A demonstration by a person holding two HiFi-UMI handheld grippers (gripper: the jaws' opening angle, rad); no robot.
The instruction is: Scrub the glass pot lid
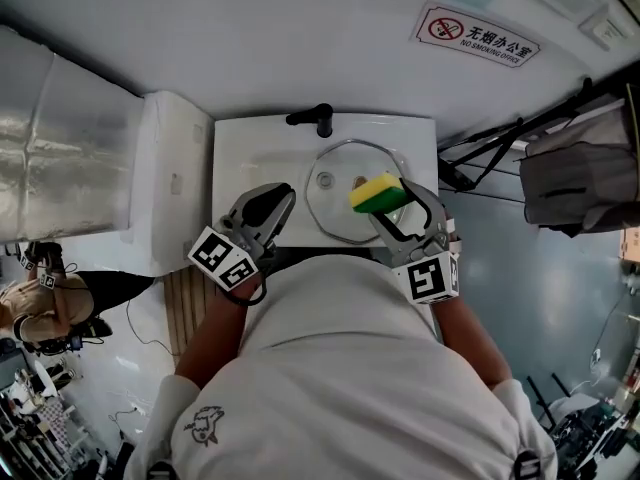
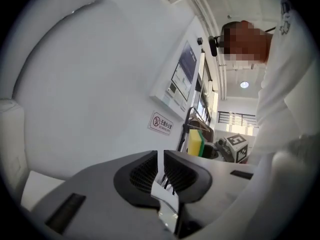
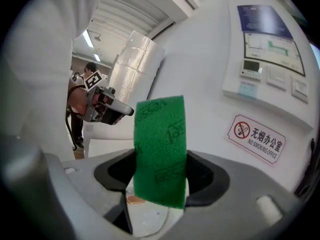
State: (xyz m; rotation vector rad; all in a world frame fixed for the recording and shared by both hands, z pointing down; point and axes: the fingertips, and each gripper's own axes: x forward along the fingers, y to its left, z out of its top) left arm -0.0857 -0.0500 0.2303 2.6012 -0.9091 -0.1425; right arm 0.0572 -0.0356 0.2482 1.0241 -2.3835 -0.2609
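The round glass pot lid (image 1: 345, 218) lies flat in the white sink (image 1: 235, 158), its knob (image 1: 325, 180) facing up. My right gripper (image 1: 392, 200) is shut on a yellow and green sponge (image 1: 377, 192) and holds it above the lid's right side. In the right gripper view the sponge (image 3: 160, 149) stands upright between the pads, green face towards the camera. My left gripper (image 1: 266, 211) hovers over the sink's left front part. Its jaws (image 2: 161, 156) are almost together with nothing between them. From the left gripper view the sponge (image 2: 196, 141) shows off to the right.
A black faucet (image 1: 312, 118) stands at the back of the sink. A white cabinet (image 1: 170, 178) and a silver duct (image 1: 60, 158) are to the left. A rack with a grey bag (image 1: 580, 178) is on the right. Another person (image 1: 40, 303) stands at far left.
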